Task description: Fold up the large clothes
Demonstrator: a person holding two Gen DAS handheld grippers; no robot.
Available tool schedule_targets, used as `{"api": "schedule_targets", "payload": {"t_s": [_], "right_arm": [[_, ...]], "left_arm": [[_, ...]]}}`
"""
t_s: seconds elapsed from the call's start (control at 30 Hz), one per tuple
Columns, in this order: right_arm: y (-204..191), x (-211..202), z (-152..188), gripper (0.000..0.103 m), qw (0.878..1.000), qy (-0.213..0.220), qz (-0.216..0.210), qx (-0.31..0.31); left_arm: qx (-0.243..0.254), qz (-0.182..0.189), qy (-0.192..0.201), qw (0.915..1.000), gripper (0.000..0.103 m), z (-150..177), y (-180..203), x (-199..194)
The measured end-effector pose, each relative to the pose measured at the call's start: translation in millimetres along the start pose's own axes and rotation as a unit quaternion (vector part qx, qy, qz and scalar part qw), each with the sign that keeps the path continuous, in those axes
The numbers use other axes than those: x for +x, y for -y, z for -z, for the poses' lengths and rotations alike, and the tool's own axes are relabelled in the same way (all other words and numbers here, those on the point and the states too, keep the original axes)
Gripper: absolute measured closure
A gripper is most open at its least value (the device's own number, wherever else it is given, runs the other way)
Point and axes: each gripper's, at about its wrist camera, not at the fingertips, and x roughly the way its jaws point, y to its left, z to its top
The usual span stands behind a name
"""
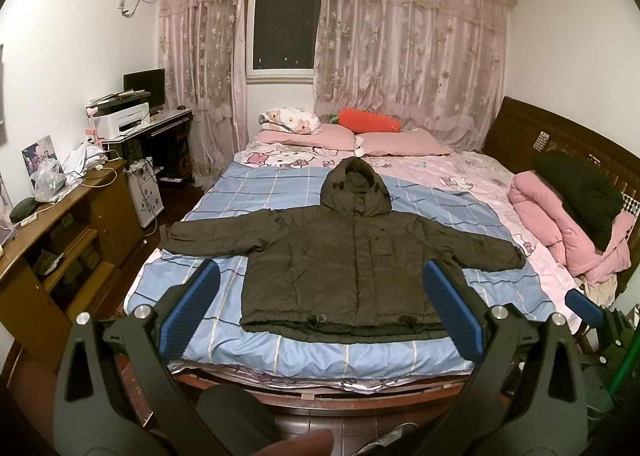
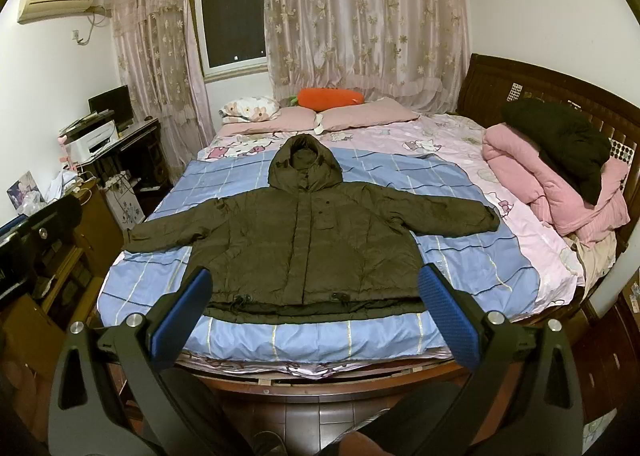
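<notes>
Nothing is folded yet: the olive jacket [image 1: 344, 256] lies flat across the bed [image 1: 320, 360], hem at the near edge, sleeves spread toward both sides, while my left gripper [image 1: 320, 312] and right gripper [image 2: 316, 316] hover spread wide, empty.
</notes>
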Motion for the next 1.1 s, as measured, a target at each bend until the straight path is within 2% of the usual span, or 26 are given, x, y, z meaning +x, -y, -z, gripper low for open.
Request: {"api": "schedule_targets", "payload": {"t_s": [1.1], "right_arm": [[-0.9, 1.1, -2.4, 0.001, 1.0, -0.001, 0.0, -0.001]], "left_arm": [[0.002, -0.001, -0.003, 1.0, 0.002, 0.2, 0.1, -0.3]]}}
